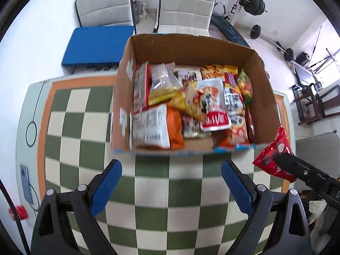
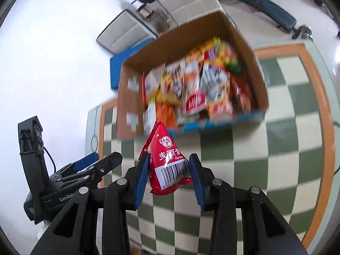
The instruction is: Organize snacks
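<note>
A cardboard box [image 1: 263,97] holding several snack packets [image 1: 191,104] stands on the checkered table; it also shows in the right wrist view [image 2: 129,106]. My right gripper [image 2: 169,170] is shut on a red snack packet [image 2: 167,161] and holds it above the table, in front of the box. In the left wrist view that packet [image 1: 274,155] and the right gripper [image 1: 276,156] are by the box's near right corner. My left gripper [image 1: 172,182] is open and empty, just in front of the box's near wall; it also shows at the left of the right wrist view [image 2: 106,159].
The green and cream checkered tablecloth [image 1: 170,212] has an orange border. A phone [image 1: 26,182] and a small red object [image 1: 19,212] lie at the table's left edge. White chairs [image 1: 187,6], a blue cushion [image 1: 97,44] and gym weights stand beyond the table.
</note>
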